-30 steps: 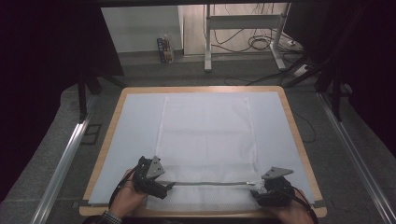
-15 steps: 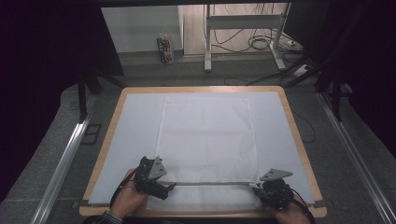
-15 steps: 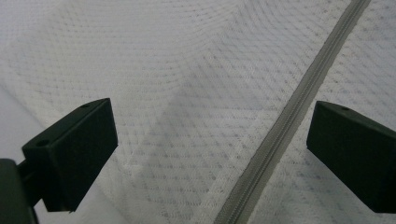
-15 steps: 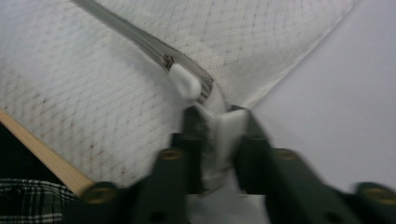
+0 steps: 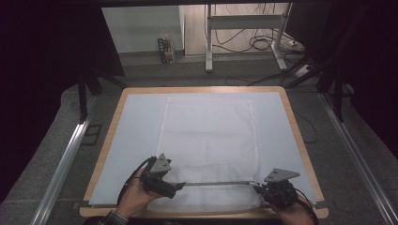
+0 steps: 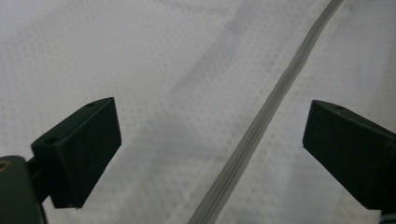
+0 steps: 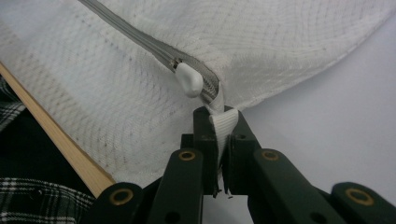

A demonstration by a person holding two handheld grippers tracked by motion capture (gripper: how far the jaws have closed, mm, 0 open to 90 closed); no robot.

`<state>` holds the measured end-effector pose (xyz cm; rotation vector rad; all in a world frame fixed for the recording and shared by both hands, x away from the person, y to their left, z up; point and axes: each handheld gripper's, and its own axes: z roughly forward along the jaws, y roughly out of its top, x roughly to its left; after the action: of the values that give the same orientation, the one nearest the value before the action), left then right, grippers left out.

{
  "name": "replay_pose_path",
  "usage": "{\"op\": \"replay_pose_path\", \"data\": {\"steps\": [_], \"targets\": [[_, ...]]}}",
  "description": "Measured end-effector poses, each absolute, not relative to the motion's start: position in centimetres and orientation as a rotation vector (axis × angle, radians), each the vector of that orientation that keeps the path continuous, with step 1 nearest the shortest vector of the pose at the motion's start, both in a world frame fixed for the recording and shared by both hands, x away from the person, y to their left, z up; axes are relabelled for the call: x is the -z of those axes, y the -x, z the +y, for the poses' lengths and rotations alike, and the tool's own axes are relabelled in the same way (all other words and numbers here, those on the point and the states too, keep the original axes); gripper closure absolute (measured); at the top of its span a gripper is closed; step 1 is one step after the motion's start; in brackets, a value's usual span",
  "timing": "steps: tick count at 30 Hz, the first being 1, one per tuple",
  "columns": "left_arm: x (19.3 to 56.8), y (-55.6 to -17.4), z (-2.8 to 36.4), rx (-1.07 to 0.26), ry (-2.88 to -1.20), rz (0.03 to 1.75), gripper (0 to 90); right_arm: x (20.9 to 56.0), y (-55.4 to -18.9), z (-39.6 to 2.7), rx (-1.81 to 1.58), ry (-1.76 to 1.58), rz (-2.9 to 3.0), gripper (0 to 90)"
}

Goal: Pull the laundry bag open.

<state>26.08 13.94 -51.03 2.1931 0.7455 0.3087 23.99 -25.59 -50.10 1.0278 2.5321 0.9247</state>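
a white mesh bag (image 5: 206,154) lay flat on the pale sheet (image 5: 136,136) that covered the wooden-framed table (image 5: 300,140), its near end close to the table's front edge and its far end short of the back rim. a grey zipper (image 5: 218,183) ran straight across the near end of the bag, between the two hands.

the right gripper (image 7: 221,122) sat at the zipper's right end, near the front right corner of the table. its jaws had just been closing and were now clamped together on the white fabric tab (image 7: 223,126) at the end of the zipper; the white zipper pull (image 7: 188,79) lay just beyond the tips, untouched. the table's wooden edge (image 7: 60,144) ran close by on one side of that gripper, and bare sheet lay on the other.

the left gripper (image 6: 212,140) hovered over the zipper's left end with its jaws standing wide apart, the zipper line (image 6: 261,126) running slantwise between them; neither pad visibly touched the mesh.

in the high view, broad strips of bare sheet lay to the left and right of the bag, and the whole far half of the table was free of hands. the left hand (image 5: 136,199) and right hand (image 5: 293,213) both worked hard against the front rim.
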Motion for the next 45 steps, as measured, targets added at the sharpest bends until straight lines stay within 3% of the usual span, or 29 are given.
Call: {"op": "replay_pose_path", "data": {"steps": [12,31,45], "targets": [[49.5,-27.3,8.9,-0.269,-2.173,0.621,13.9,49.2,-24.1,-25.9,-1.03,-0.961,2.487,84.5],[47.5,-29.5,-2.9,-0.22,-2.197,0.372,10.6,49.2,-24.3,-26.1,-1.057,-0.953,2.499,83.6],[46.8,-31.1,-7.5,-0.165,-2.165,0.387,10.7,49.2,-24.3,-26.1,-1.061,-0.957,2.508,83.4]]}}
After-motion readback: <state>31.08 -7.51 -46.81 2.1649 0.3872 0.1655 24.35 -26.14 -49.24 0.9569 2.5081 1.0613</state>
